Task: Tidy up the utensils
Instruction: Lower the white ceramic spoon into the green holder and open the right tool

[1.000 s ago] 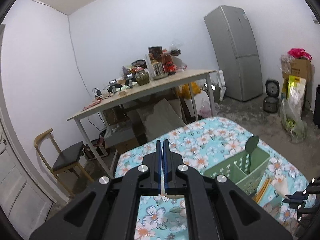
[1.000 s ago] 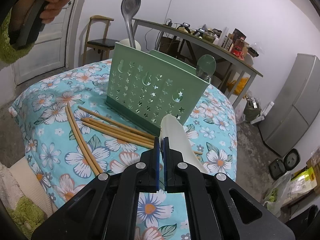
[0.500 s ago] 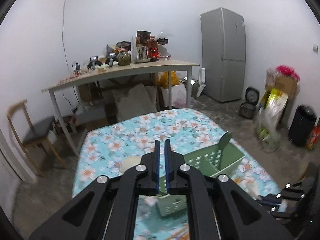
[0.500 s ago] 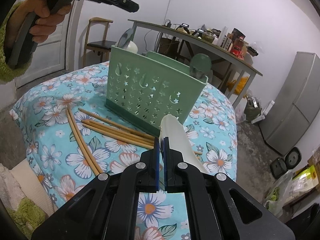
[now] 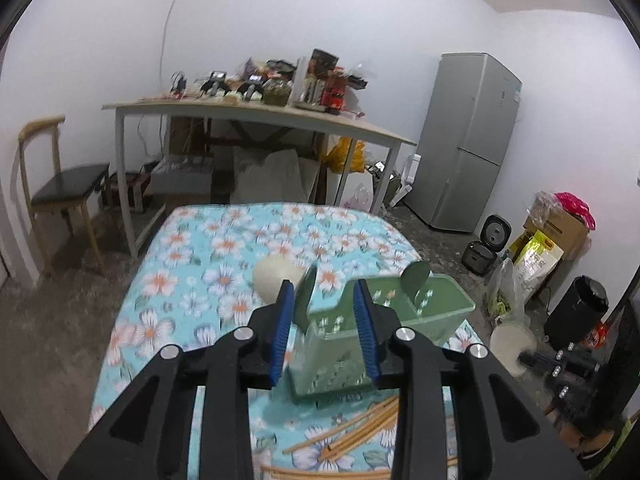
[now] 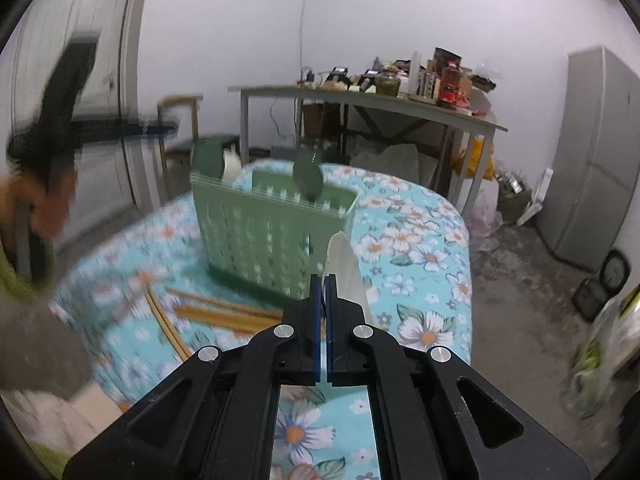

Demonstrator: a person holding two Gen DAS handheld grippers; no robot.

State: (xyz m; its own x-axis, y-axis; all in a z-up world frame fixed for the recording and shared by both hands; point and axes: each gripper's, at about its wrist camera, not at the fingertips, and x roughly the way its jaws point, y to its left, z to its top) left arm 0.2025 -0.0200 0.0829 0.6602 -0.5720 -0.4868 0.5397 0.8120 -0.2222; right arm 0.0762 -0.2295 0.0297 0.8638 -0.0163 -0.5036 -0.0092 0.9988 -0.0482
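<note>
Left gripper (image 5: pixel 322 302) jaws just opened, spoon (image 5: pixel 306 294) released into caddy (image 5: pixel 448 314), right gripper (image 6: pixel 324 280) clamps white spoon (image 6: pixel 344 266)

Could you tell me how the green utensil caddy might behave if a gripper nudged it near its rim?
The green utensil caddy looks tall and narrow-footed, so it may tip. Its perforated plastic walls suggest it's light and could slide on the floral tablecloth.

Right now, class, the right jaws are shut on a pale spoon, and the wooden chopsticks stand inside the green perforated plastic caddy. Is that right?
Not quite. The wooden chopsticks lie loose on the floral tablecloth beside the green perforated plastic caddy, as the right wrist view shows. The right jaws are indeed shut on the pale spoon.
</note>
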